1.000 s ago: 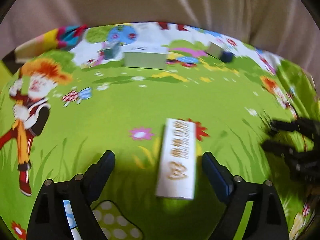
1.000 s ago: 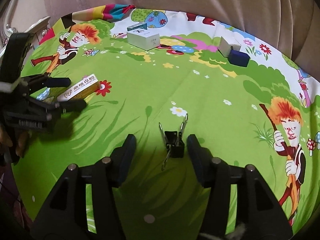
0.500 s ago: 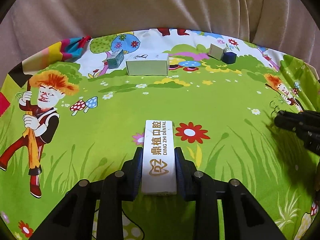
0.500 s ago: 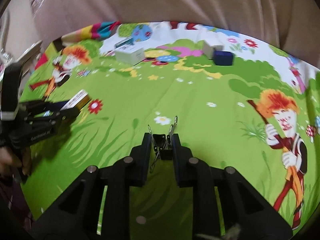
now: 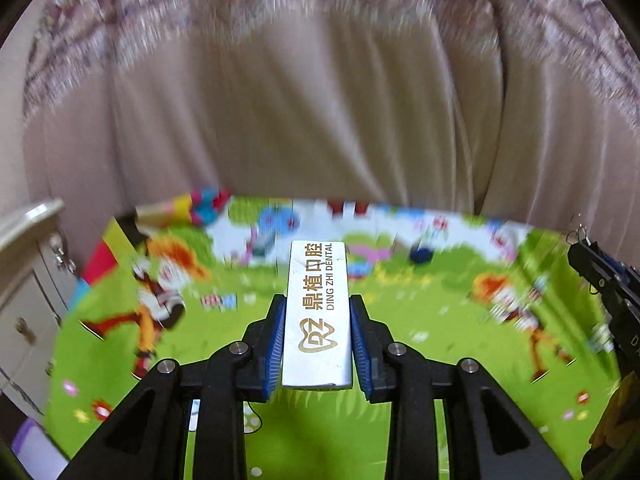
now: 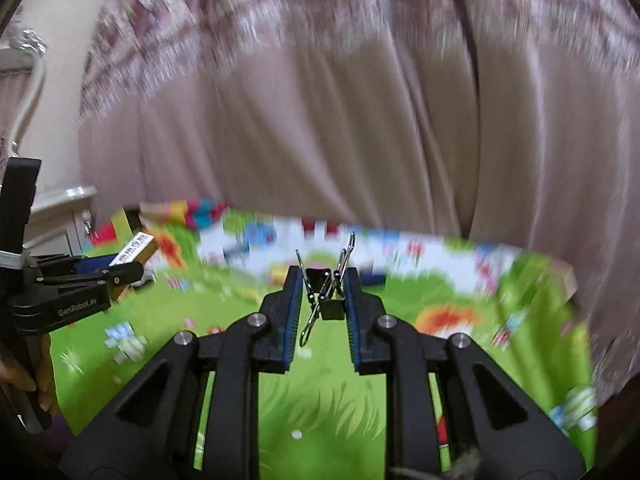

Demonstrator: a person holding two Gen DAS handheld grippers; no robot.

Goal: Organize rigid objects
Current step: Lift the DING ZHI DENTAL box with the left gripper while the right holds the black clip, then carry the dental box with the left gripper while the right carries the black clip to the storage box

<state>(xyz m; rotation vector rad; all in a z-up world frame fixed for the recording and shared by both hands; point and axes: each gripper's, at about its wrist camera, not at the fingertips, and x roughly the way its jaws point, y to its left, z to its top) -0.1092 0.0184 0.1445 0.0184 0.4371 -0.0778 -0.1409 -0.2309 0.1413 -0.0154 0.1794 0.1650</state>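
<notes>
Left tool point(image 5: 318, 344) clamped on the white dental box point(image 5: 318, 312), box lengthwise between pads. Right tool point(image 6: 322, 304) clamped on black binder clip point(image 6: 330, 300), handles forward. Both above the table point(image 5: 320, 432).

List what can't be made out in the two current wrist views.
- Far boxes on the mat: motion blur in both views; only a dark blue blob shows.
- Dental box underside: hidden, left view.
- Right gripper: binder clip grip point hidden by its pads.
- Left gripper body: cut by frame edge, right view.
</notes>
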